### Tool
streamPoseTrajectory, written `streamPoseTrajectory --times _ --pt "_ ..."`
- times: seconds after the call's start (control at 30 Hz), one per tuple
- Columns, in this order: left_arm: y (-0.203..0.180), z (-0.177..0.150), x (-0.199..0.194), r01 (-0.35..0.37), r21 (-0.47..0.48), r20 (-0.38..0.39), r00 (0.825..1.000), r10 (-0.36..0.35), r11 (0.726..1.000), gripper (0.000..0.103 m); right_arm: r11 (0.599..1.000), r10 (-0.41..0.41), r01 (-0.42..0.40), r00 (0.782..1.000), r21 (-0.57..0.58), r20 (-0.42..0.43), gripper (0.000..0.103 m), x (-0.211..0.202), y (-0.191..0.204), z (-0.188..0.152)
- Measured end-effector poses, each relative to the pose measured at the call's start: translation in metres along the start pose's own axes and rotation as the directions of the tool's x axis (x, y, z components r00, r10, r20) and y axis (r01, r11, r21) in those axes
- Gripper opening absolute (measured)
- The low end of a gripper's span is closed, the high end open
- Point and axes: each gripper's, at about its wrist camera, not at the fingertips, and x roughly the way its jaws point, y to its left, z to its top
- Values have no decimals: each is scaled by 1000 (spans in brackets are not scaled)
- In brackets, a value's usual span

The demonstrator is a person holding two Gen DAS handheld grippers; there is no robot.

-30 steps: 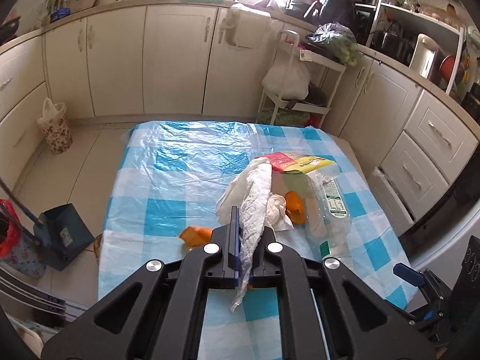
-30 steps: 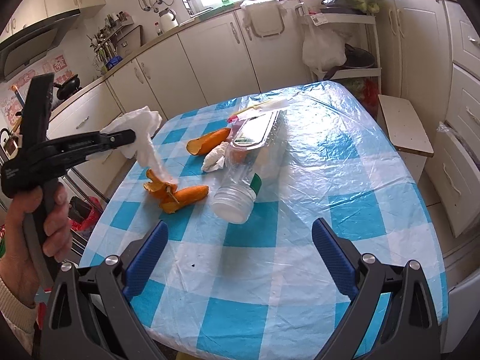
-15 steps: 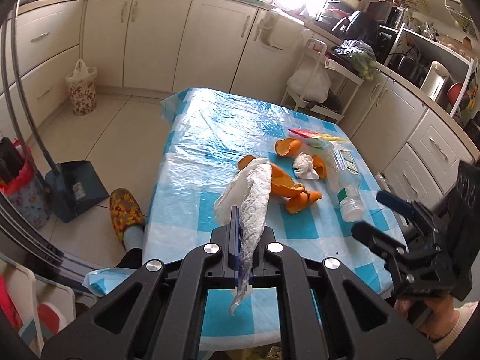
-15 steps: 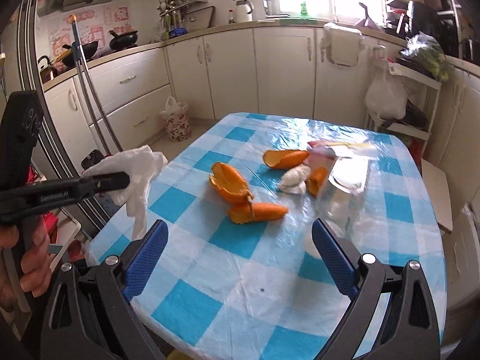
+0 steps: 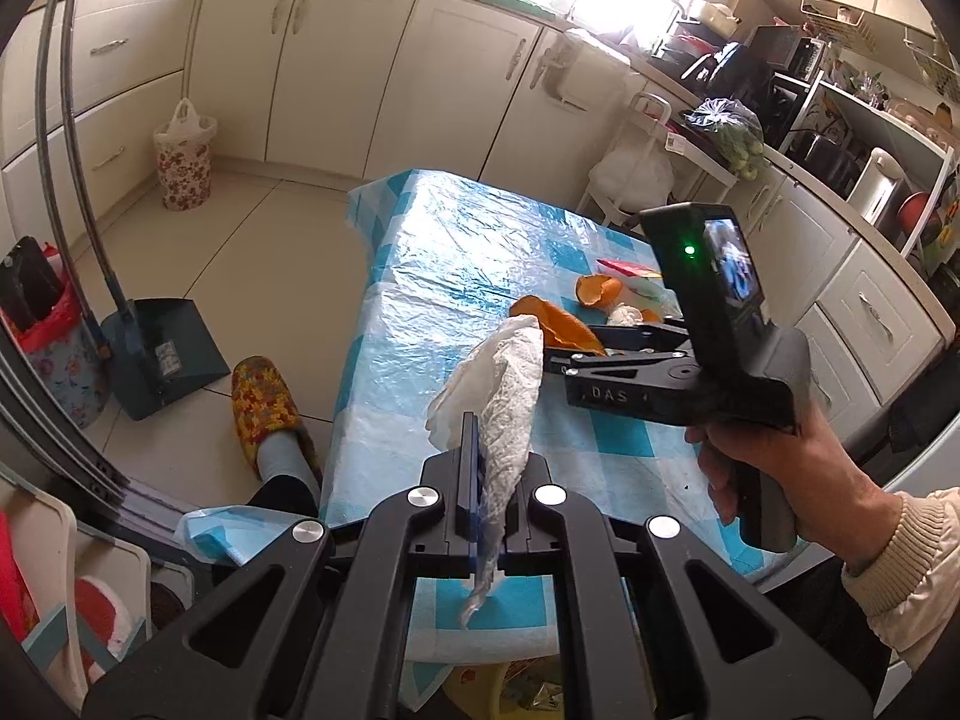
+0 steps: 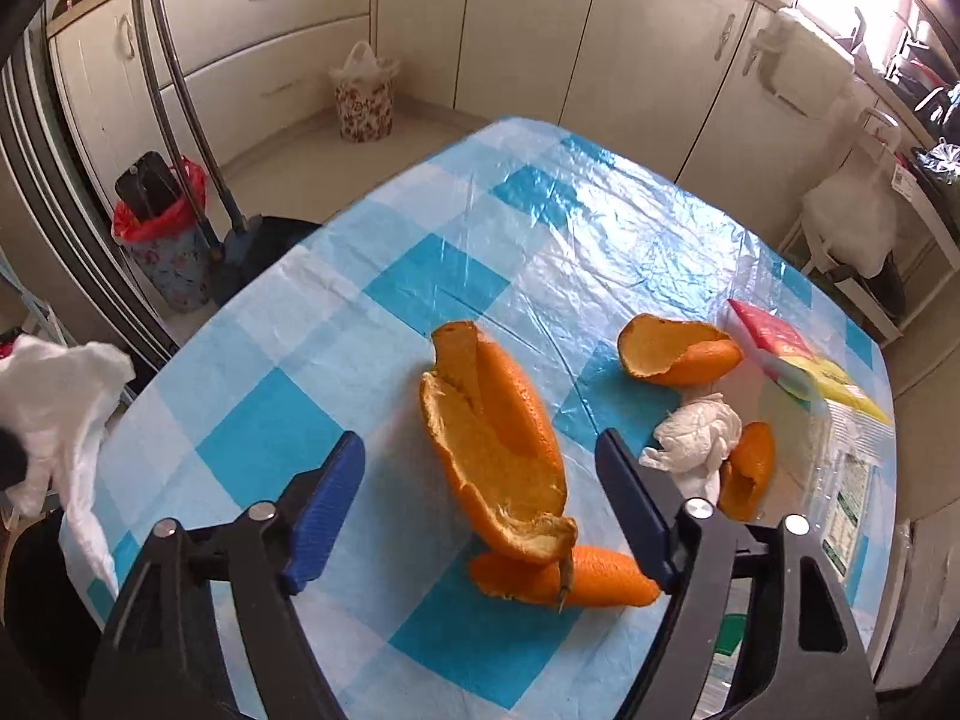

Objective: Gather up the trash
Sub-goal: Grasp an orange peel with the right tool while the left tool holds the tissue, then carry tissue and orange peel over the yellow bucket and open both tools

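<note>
Far left in the right wrist view, a white crumpled tissue (image 6: 51,408) hangs beyond the edge of the bench (image 6: 432,282); in the left wrist view the same tissue is pinched between the pressed-together fingers (image 5: 467,450) of the left gripper (image 5: 480,468), its loose tail hanging below them and its crumpled bulk standing above, over the near part of the checked blue-and-white cloth under clear plastic. On the floor to the left stand a dustpan (image 5: 162,354) with a long handle and a small bin with a red liner (image 6: 159,240); a flowered bin with a white bag (image 6: 363,99) stands against the cupboards farther back. A foot in a patterned slipper (image 5: 264,402) is beside the bench. Moving right, the right gripper (image 6: 480,504) is low over the bench, its blue fingers (image 6: 327,504) part-way spread and just now closing, one on each side of the large orange peel (image 6: 498,450); neither pad touches the peel. A smaller piece of peel (image 6: 582,582) lies touching the large one's near end, by the right finger. Farther right lie another curled peel (image 6: 678,348), a balled tissue (image 6: 696,438) and a small peel piece (image 6: 747,474) just beside it; then a red and yellow wrapper (image 6: 798,354) and a clear plastic package (image 6: 852,480) at the bench's right edge. In the left wrist view a hand (image 5: 774,468) grips the right gripper's handle.
</note>
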Motion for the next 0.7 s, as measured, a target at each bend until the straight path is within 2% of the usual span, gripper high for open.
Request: streamPoseTrajectory --times 0.07,0.1,0.17,0.27,0.37,0.53,0.7 --pt "-2 -2 1 7 -6 -2 1000 -7 1000 4 999 28 -27 1000 30 -12 30 5 -4 0" --pt "-2 -4 1 11 -9 -1 1000 -11 1000 4 997 49 -48 999 53 -3 25 3 -8 -1" --pt "-5 -5 -1 14 -10 1 1000 -14 1000 4 995 65 -67 998 77 28 22 -7 -11 -4" --pt "-13 -8 -6 19 -4 8 1000 -19 1000 4 989 101 -110 991 98 93 21 -35 -14 -15" --pt "-24 -11 -16 19 13 20 1000 -19 1000 4 975 154 -177 974 131 169 21 -71 -15 -35" --pt "-51 -19 -36 14 54 44 999 -16 998 4 942 223 -278 938 189 266 21 -121 -11 -86" --pt "-83 -30 -56 13 113 60 998 -20 994 4 916 238 -323 914 238 327 21 -152 -5 -138"
